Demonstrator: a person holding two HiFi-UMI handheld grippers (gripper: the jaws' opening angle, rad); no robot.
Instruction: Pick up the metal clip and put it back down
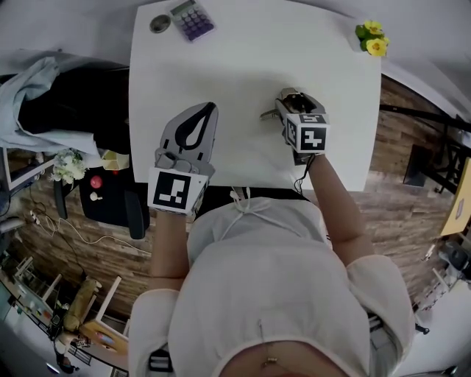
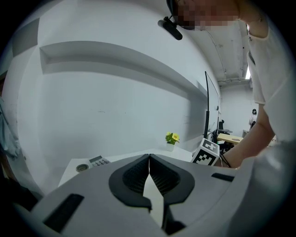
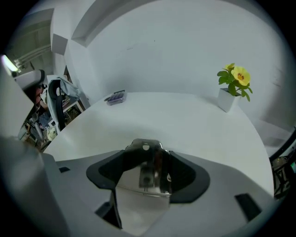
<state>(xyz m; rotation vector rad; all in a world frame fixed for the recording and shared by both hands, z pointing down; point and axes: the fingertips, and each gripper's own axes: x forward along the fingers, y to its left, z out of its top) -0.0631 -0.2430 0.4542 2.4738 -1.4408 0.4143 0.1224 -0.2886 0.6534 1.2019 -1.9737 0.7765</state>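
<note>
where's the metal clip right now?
The metal clip is gripped in the right tool, centre-bottom of the right gripper view; head view shows it over the white table's right half.

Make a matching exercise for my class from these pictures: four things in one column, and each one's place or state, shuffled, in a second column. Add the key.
Column 1
1. metal clip
2. calculator
3. yellow flower
4. left hand-held gripper

Column 2
A. far right corner of the table
B. jaws together, nothing between them
C. gripped in the right hand-held gripper
D. far left corner of the table

Pairs: 1-C, 2-D, 3-A, 4-B
</note>
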